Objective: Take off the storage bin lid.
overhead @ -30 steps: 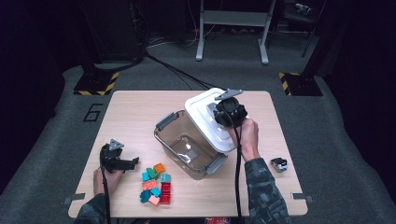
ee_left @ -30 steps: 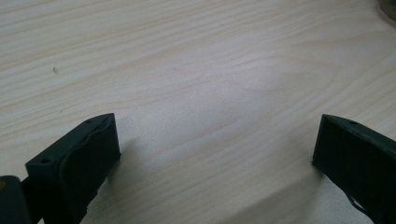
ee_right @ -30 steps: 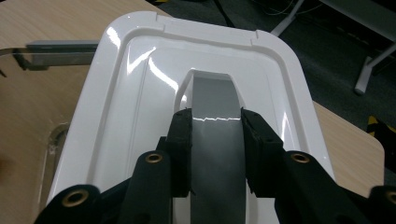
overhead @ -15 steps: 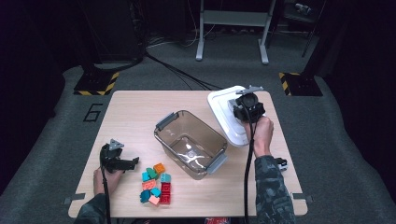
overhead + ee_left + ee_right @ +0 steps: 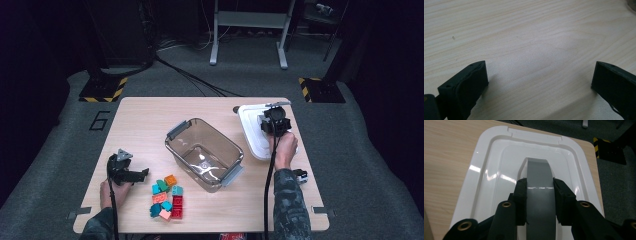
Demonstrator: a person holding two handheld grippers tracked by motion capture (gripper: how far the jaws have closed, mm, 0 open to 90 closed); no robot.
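The left claw (image 5: 137, 174) is resting on the wooden surface (image 5: 145, 125) near the coloured blocks (image 5: 167, 197), its jaws standing wide apart on nothing. Farther off, the right claw (image 5: 539, 195) is clamping the grey handle (image 5: 537, 175) of the white lid (image 5: 486, 170), which is lying on the surface right of the clear bin (image 5: 204, 152).

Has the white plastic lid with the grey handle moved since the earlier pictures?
Yes. The white plastic lid, held by its grey handle in the right gripper, went from above the clear plastic bin rightward and down to the wooden table beside it.
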